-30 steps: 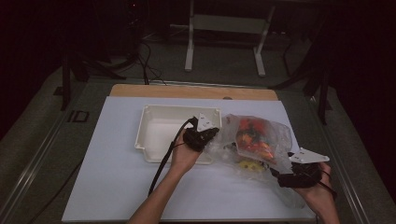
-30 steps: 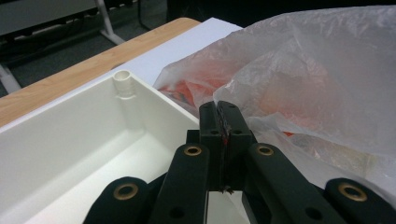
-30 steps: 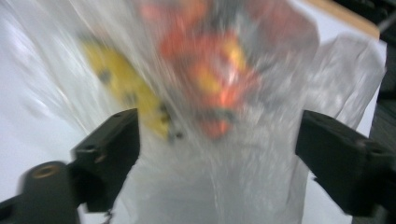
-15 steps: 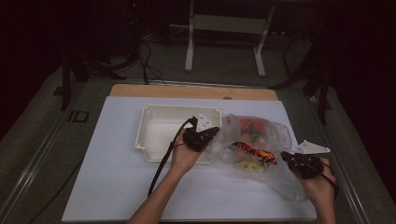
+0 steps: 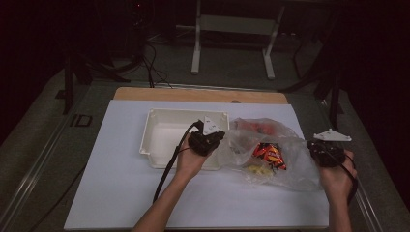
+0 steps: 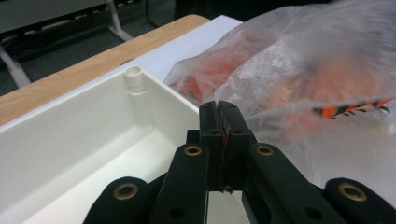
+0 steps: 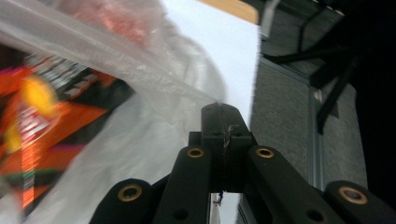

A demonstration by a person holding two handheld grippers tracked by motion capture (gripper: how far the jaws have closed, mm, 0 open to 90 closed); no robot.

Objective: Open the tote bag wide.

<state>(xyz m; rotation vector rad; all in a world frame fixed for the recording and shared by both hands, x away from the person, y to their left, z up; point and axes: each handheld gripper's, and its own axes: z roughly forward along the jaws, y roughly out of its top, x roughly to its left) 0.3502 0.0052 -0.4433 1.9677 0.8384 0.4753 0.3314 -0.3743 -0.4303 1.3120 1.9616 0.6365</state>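
Since the earlier frame the right gripper (image 5: pixel 314 151) has been carried outward, away from the white tray (image 5: pixel 155 140), and the clear plastic bag (image 5: pixel 290 164) has been drawn flatter and wider. Its jaws have just been closing and are now clamped on the bag's film at the far edge. The left gripper (image 5: pixel 218 137) is shut on the bag's edge beside the tray. Step judged: the bag is being stretched open. Next, emptying toward the tray seems called for. Orange snack packets (image 5: pixel 269 154) are seen through the crinkled film.
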